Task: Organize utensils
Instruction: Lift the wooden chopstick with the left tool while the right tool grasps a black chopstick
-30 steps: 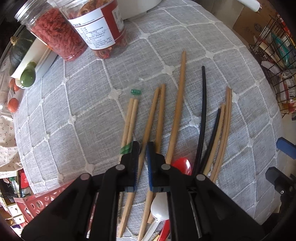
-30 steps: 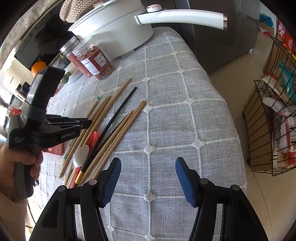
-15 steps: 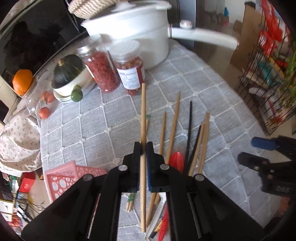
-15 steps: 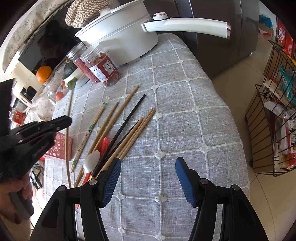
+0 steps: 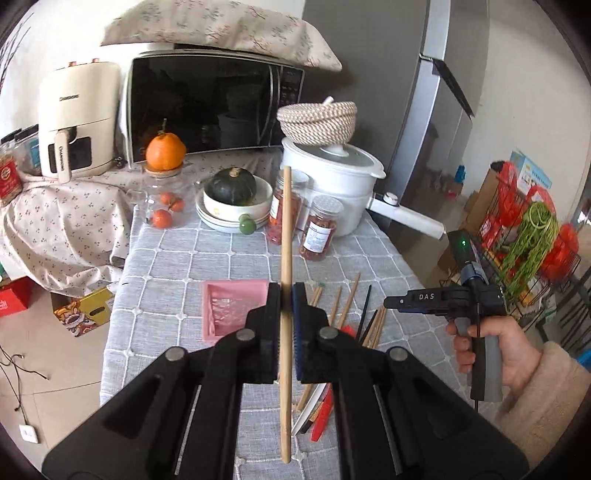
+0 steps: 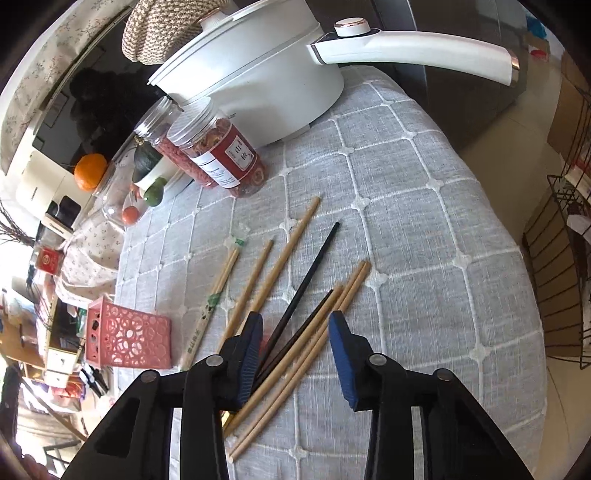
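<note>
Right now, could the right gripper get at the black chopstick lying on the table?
Probably yes. The right gripper hangs open just above the pile, and the black chopstick lies in plain view between its fingers. Wooden chopsticks lie close beside it, so it might catch one of those too.

A microwave [image 5: 214, 107] is sitting against the pale wall [image 5: 66, 33], wearing a floral cloth [image 5: 221, 29] on top. A silver fridge [image 5: 436, 110] is standing to its right. A grey quilted cloth is covering the counter [image 5: 177, 258], and daylight is falling across the beige tiled floor [image 5: 48, 354].
</note>
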`<act>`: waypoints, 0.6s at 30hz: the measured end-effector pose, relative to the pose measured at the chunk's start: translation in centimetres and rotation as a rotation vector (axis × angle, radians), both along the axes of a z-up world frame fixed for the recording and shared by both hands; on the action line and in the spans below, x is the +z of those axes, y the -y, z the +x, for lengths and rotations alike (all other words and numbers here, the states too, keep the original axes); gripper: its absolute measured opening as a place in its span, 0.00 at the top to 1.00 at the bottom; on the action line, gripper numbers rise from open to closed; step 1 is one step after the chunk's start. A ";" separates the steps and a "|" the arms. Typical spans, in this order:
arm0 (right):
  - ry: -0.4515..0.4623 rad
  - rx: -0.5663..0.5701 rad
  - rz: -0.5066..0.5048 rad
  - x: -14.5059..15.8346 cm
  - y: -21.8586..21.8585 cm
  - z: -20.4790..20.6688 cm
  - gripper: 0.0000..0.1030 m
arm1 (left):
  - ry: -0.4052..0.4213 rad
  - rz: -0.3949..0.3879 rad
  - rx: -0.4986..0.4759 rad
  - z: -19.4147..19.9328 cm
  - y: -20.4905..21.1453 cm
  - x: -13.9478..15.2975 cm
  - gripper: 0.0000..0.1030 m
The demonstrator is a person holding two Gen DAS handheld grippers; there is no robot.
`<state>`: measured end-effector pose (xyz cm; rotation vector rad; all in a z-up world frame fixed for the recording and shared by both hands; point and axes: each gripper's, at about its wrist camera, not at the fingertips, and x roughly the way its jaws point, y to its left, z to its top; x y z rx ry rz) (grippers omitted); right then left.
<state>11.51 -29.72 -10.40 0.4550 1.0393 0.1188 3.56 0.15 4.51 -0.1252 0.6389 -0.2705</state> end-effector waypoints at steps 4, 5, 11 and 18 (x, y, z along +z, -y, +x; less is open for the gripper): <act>-0.015 0.009 -0.014 -0.6 -0.7 1.9 0.69 | -0.027 -0.079 -0.025 0.4 -1.2 -0.9 0.93; -0.022 0.010 -0.022 -0.9 -1.0 2.4 0.70 | -0.031 -0.089 -0.030 0.4 -1.4 -1.0 0.93; -0.094 -0.010 -0.108 -2.7 -2.7 4.4 0.72 | -0.013 -0.110 -0.061 0.1 -1.7 -0.7 0.93; -0.139 -0.020 -0.248 -3.5 -5.5 5.8 0.86 | -0.015 -0.111 -0.041 0.5 -2.4 -0.8 0.93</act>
